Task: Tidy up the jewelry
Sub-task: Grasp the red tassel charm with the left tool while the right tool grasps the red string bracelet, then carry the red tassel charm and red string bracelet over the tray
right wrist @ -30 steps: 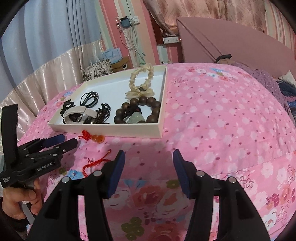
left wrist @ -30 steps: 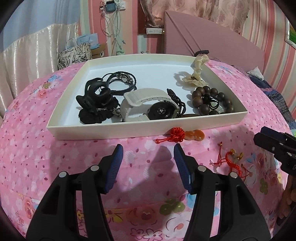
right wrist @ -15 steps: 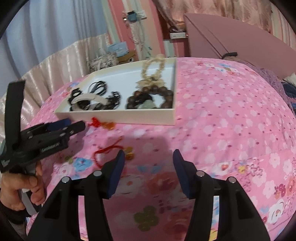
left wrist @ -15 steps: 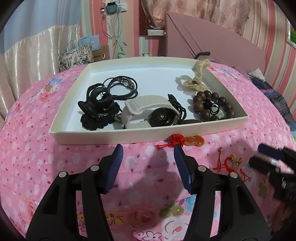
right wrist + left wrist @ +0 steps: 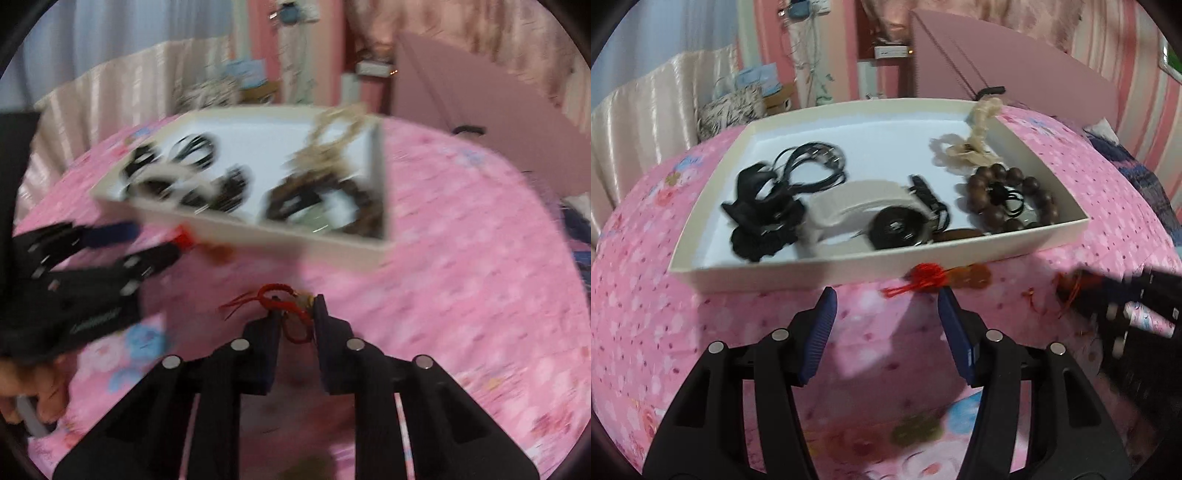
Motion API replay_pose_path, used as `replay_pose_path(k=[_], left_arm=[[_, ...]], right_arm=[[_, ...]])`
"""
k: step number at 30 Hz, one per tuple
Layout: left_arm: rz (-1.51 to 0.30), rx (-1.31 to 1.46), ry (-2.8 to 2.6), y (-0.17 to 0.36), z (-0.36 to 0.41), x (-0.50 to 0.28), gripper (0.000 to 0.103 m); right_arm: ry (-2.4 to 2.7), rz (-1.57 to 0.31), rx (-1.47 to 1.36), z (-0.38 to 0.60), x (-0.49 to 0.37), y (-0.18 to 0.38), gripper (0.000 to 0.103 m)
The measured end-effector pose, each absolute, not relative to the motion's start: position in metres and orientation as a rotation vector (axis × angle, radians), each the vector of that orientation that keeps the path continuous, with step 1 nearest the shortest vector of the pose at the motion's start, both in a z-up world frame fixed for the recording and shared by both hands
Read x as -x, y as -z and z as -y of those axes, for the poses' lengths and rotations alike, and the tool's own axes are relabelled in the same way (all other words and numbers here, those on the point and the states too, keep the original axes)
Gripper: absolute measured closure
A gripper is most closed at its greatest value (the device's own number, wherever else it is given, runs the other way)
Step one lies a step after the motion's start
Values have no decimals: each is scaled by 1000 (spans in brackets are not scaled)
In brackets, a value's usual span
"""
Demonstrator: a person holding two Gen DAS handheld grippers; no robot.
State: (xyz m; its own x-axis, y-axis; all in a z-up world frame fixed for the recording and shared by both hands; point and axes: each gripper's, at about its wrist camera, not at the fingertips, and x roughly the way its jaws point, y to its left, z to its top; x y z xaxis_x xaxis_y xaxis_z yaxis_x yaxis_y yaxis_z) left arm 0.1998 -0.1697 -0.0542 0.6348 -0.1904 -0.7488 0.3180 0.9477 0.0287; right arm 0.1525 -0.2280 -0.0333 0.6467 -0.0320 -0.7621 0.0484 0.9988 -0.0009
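Two tools work over the pink bed: the right tool point(image 5: 295, 314) has clamped the red cord bracelet point(image 5: 282, 301) lying short of the tray point(image 5: 295, 240), presumably to lift it in. The left tool point(image 5: 886, 314) hangs open and empty before the tray's near wall, pointing at a red-tasselled charm point(image 5: 938, 277).

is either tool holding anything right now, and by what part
The right tool has closed on the red cord bracelet lying on the pink bedspread, pinching its looped cord near the small charm. The left tool is open and holds nothing.

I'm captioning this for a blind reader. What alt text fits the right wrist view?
The right gripper has its jaws shut on a red cord bracelet lying on a pink floral bedspread. Behind it, blurred, a white tray holds jewelry; the left gripper sits at left.
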Motion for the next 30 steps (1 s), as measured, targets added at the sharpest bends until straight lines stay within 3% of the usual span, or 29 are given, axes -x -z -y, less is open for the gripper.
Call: replay_pose_path(k=[3,6,9,11,13,16,30], left_arm=[[-834,-167,290,55,178,-204,47],[-838,-187,278,57,186,-204,38],[-832,-204,274,59,188,-202,40],[-827,-190,293,60,186,-201,53],[-826,-184,301,62,185,-200,89],[-819,-155,318,61,182,-198,98],[-734,-90,236,51,164,-185,98]], right_arm=[[35,-836,-68,246,-151,33,85],[4,-835,-158,261,-149,38,85],[4,-816,-232,272,-146,39,85],[-1,-806,-270,276,-145,40,85],[-3,-807,-288,277,-145,43,85],[-9,-796,-299,276,-145,43,85],[24,-701,-139,253,-129,22,85]])
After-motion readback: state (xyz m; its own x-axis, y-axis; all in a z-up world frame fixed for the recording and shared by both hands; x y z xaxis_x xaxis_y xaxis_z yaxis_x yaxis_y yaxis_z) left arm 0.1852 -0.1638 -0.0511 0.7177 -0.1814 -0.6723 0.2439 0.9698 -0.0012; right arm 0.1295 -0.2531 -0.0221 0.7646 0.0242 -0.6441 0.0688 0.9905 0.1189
